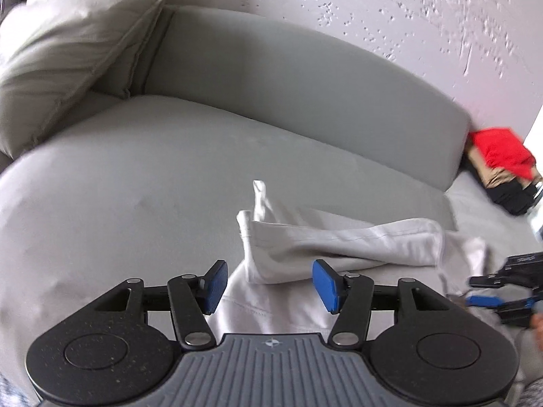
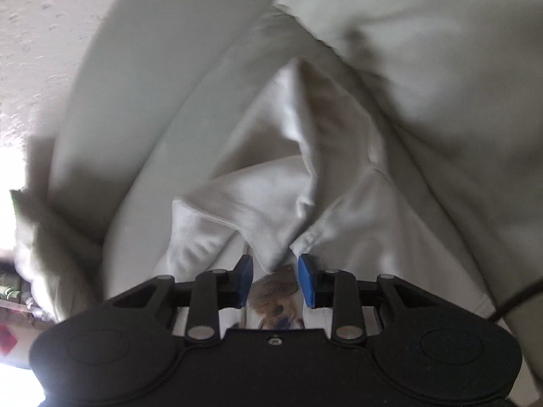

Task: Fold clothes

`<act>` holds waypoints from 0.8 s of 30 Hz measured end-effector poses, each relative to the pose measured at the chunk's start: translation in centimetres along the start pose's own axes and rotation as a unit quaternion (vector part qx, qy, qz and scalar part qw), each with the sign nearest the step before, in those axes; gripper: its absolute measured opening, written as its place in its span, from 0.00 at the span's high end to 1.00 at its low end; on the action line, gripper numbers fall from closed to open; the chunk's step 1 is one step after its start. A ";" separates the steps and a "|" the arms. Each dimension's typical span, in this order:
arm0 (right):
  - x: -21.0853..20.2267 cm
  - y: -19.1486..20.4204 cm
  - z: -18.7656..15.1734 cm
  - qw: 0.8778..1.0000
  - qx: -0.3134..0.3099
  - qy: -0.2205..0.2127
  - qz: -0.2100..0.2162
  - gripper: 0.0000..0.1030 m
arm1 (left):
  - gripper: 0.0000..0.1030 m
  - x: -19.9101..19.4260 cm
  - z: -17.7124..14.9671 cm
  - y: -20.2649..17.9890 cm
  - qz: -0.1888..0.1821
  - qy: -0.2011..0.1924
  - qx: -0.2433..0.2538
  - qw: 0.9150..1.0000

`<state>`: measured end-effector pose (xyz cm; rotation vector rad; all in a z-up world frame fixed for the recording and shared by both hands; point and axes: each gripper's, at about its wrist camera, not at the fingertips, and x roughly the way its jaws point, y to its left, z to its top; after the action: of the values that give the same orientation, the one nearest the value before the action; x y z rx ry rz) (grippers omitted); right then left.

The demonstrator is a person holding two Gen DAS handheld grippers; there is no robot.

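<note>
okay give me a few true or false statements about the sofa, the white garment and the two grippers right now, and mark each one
1. The white garment lies on a grey sofa. True.
2. The left gripper is clamped shut on the cloth. False: its blue pads stand apart, pressing nothing.
3. A red garment sits at the sofa's far end. True.
4. The right gripper has both pads pressed together. False: a gap shows between them, with a fold of cloth reaching toward it.
5. A beige cushion leans in the sofa's corner. True.

Both wrist cameras look steeply down, close over the same white garment (image 1: 325,244) on the sofa (image 1: 135,186)
</note>
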<state>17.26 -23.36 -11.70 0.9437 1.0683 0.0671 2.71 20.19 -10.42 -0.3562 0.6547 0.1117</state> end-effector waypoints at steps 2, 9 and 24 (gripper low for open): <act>0.5 -0.7 0.0 0.999 0.038 -0.006 0.011 0.73 | 0.47 0.1 0.0 0.7 -0.003 -0.003 -0.021 1.000; 1.6 -0.3 -1.3 0.996 0.063 -0.062 -0.018 0.90 | 0.47 0.4 -0.1 2.5 -0.020 0.000 -0.087 0.996; -10.6 3.4 -1.7 0.994 0.001 -0.097 0.057 0.96 | 0.47 -0.6 -0.2 2.5 -0.040 -0.018 -0.090 0.995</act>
<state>11.74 -25.12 -2.04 0.9920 0.8366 0.0662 1.55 22.50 -10.94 -0.5532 0.5963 0.1015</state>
